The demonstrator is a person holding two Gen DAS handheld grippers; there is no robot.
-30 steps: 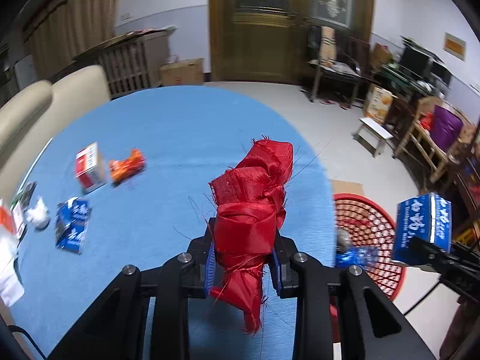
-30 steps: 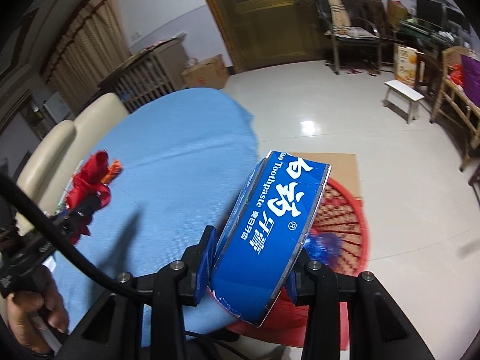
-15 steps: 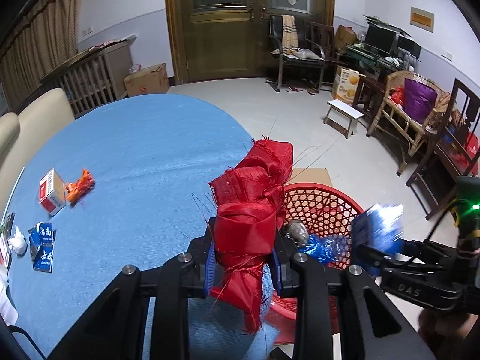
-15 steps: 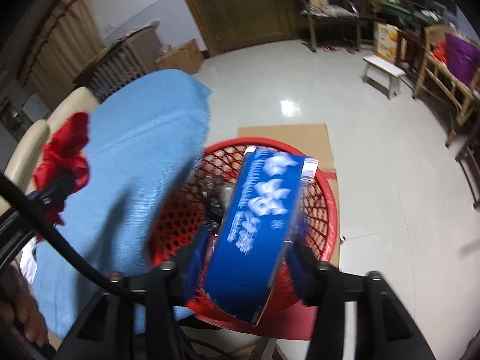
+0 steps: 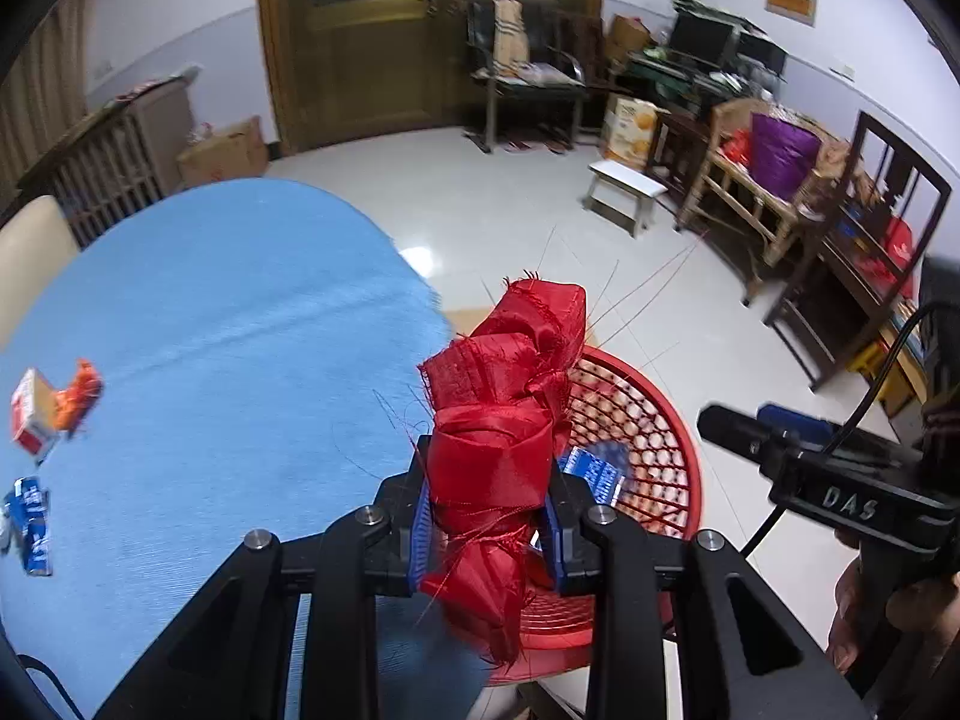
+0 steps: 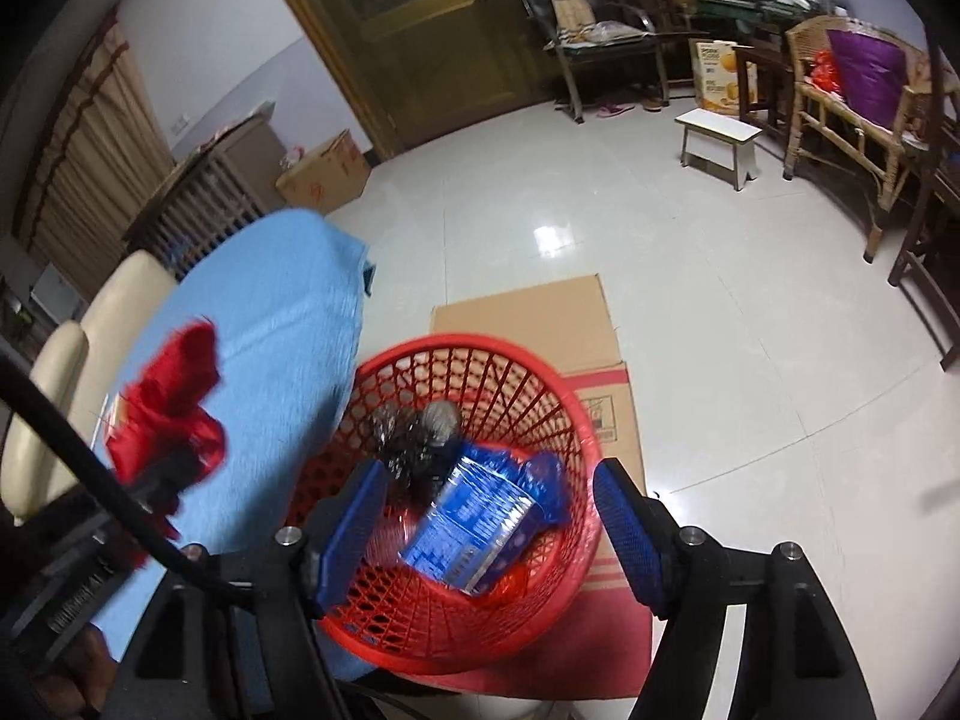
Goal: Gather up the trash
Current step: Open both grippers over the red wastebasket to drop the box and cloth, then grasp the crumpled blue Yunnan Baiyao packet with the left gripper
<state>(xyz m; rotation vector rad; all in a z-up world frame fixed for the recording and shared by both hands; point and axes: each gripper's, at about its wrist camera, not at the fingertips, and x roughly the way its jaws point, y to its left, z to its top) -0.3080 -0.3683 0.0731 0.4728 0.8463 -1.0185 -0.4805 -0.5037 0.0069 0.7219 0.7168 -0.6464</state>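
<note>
My left gripper (image 5: 489, 525) is shut on a crumpled red cloth (image 5: 504, 414) and holds it at the table's edge, over the near rim of the red mesh basket (image 5: 672, 438). The cloth also shows in the right wrist view (image 6: 171, 402). My right gripper (image 6: 492, 531) is open and empty above the basket (image 6: 576, 402). The blue toothpaste box (image 6: 474, 525) lies inside the basket, on other trash. From the left wrist view my right gripper (image 5: 750, 429) hangs to the right of the basket.
The blue-clothed table (image 5: 228, 360) holds a red-and-white box (image 5: 30, 411), an orange wrapper (image 5: 78, 399) and a blue packet (image 5: 33, 525) at the left. Flattened cardboard (image 6: 540, 318) lies under the basket. A white stool (image 6: 717, 138) and chairs stand further off.
My right gripper has opened and let the blue toothpaste box fall into the basket. My left gripper has carried the red cloth rightwards to the basket.
</note>
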